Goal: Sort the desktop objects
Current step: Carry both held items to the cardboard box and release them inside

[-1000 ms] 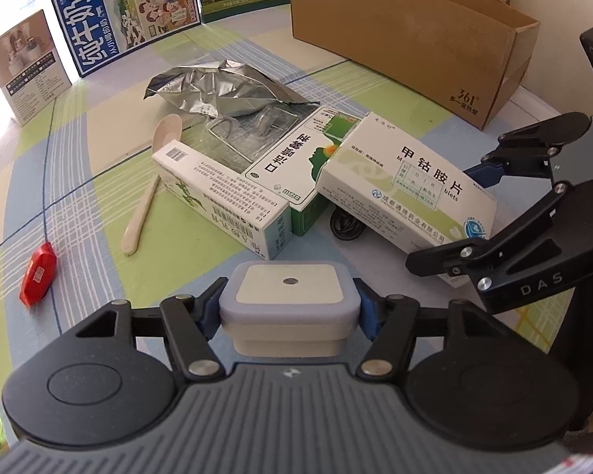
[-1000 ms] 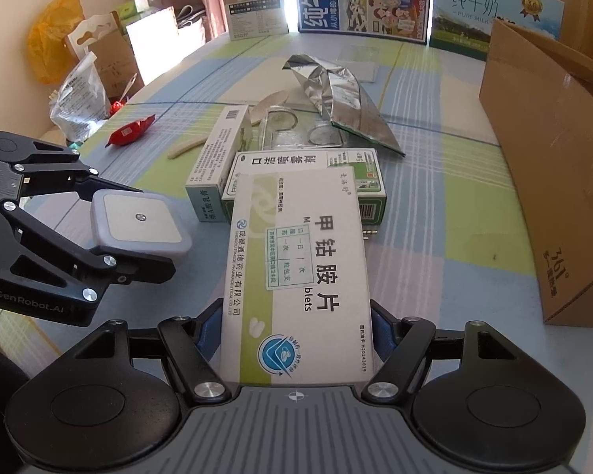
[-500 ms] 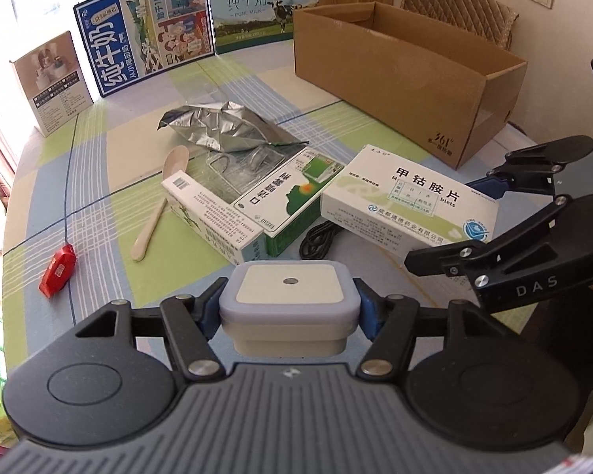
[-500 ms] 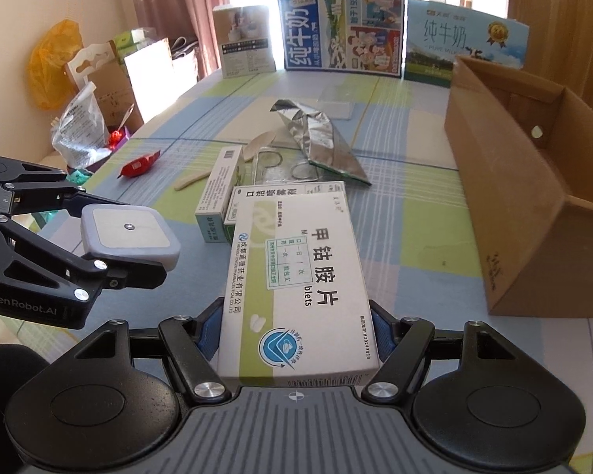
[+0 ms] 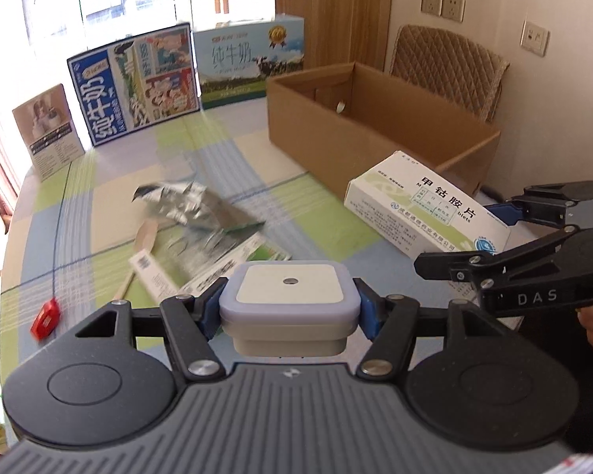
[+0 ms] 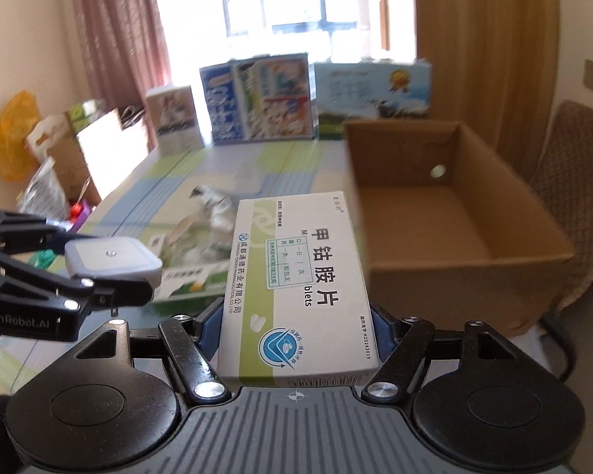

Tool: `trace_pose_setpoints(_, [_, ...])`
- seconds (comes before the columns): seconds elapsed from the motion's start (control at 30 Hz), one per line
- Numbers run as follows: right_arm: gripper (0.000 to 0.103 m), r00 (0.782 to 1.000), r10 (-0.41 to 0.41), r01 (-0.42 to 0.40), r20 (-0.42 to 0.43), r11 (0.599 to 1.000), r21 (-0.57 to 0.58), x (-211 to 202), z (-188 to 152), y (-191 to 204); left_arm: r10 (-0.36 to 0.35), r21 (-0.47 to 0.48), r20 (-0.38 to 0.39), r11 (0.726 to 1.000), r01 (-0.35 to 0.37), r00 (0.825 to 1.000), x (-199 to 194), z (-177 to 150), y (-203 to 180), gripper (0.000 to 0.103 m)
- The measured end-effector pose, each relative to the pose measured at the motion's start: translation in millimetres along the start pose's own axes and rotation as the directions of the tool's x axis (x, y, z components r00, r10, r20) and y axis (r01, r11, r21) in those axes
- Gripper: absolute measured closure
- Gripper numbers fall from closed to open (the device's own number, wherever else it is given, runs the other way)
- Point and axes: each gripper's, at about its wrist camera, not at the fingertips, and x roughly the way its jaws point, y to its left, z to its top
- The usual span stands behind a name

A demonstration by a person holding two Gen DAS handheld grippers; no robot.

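The left gripper (image 5: 289,312) was clamped on a small square lidded container (image 5: 288,304), its blue pads pressing both sides, and held it clear above the table (image 5: 257,166). The right gripper (image 6: 294,328) was closed on a white and green medicine box (image 6: 296,276), gripped by its long sides near the nearer end, with the far end jutting forward in the air. From the left wrist view that box hung just in front of the open cardboard box (image 5: 379,134), which stood on the table's right side. Below and behind the container, blurred, lay a crumpled foil bag (image 5: 186,205), a pale spoon (image 5: 142,245), other flat cartons (image 5: 217,264) and a small red packet (image 5: 45,318) near the left edge.
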Motion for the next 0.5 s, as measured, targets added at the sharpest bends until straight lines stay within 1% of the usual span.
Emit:
trace_pose_setpoints(0.1, [0.034,0.998,-0.042,0.042,0.037,0.999,0.011,-12,20,-28,-0.015,0.001,0.029,1.000,0.015,0.999,6,24,-23,0.043])
trace_pose_setpoints(0.2, [0.034,0.996,-0.076,0.076,0.052,0.997,0.004,-15,37,-55,-0.028,0.018,0.055,0.999,0.027,0.998,16,50,-46,0.043])
trace_pose_setpoints(0.33, [0.034,0.991,-0.118,0.119,0.055,0.993,-0.007,-6,53,-87,-0.056,0.034,0.086,0.998,0.053,0.995,36,84,-71,0.043])
trace_pose_setpoints(0.5, [0.034,0.988,-0.151,0.152,0.033,0.988,-0.017,16,62,-117,-0.086,0.047,0.107,0.996,0.081,0.991,67,117,-90,0.043])
